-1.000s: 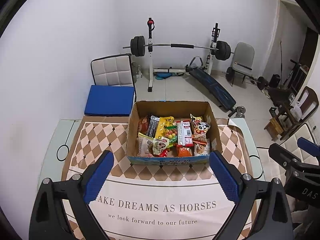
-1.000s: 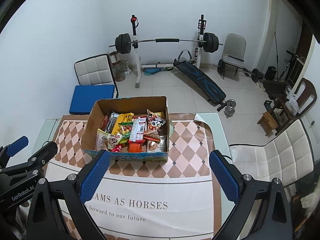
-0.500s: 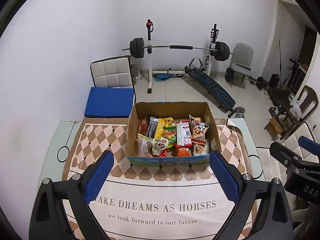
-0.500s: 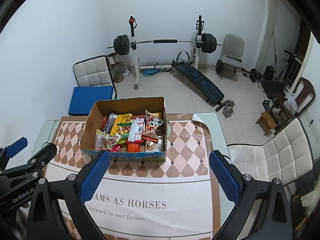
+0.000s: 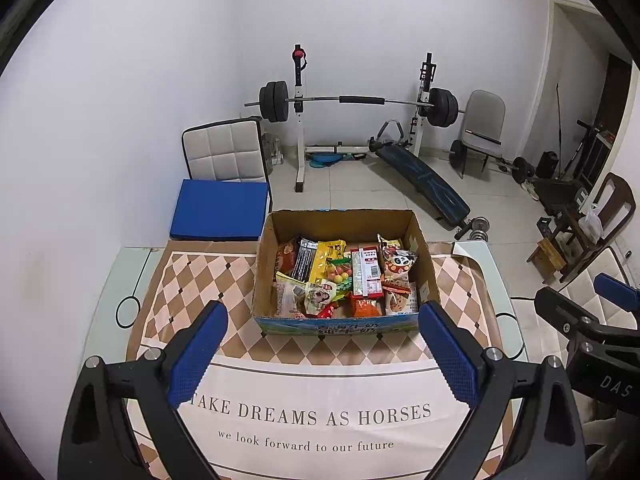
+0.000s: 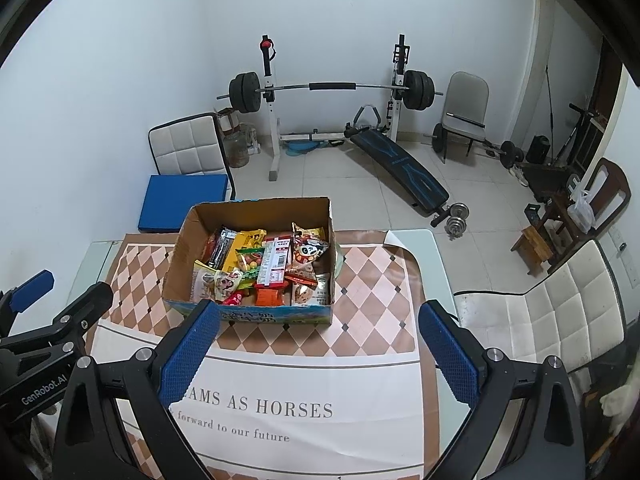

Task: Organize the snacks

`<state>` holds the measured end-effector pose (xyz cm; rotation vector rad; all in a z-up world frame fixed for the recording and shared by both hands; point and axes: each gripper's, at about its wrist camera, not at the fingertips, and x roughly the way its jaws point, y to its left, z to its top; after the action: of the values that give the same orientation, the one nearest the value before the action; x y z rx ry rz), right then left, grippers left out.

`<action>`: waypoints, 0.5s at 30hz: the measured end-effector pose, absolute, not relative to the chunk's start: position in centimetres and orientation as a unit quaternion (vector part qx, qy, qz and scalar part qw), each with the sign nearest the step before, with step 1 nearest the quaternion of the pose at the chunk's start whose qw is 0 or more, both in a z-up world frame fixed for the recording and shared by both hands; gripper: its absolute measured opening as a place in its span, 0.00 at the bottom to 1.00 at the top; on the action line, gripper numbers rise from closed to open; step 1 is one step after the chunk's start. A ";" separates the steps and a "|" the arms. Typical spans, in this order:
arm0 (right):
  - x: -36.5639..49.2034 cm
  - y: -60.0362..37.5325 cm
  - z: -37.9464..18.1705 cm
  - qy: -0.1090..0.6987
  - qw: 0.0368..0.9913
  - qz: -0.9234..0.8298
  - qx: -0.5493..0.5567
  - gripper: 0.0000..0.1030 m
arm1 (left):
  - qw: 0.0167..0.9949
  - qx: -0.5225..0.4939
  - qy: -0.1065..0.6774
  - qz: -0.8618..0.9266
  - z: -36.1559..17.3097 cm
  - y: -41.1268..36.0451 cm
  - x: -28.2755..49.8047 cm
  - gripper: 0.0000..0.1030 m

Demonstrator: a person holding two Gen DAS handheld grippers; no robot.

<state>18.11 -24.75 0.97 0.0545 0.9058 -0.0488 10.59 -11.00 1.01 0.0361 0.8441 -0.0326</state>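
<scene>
While both grippers, left gripper [image 5: 322,342] and right gripper [image 6: 318,340], hover with fingers wide and empty, the snacks [image 5: 346,276] in the cardboard box [image 5: 264,280] look light, crinkly, slippery; pinch a sealed edge.

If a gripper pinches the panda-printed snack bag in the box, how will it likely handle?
The panda bag looks like thin crinkled film, so it will probably flex and feel light. It lies atop other packets in the cardboard box, so it should lift freely. The glossy film may slip between the pads.
</scene>
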 end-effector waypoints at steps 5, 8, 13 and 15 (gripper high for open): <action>18.2 -24.5 1.0 0.438 0.899 -0.021 0.025 0.99 | 0.913 0.019 0.407 -0.015 1.3 -11.1 10.5 0.95; 18.1 -24.5 1.0 0.437 0.899 -0.019 0.027 0.99 | 0.915 0.019 0.404 -0.014 1.9 -11.1 10.5 0.95; 18.1 -24.2 1.0 0.436 0.899 -0.018 0.027 0.99 | 0.915 0.018 0.403 -0.014 2.3 -11.1 10.4 0.95; 18.0 -24.1 1.1 0.436 0.900 -0.017 0.027 0.99 | 0.915 0.019 0.403 -0.014 2.4 -11.1 10.4 0.95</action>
<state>18.04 -24.11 1.05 0.0564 0.9014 -0.0359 10.37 -11.09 2.37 0.0388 0.8301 -0.0284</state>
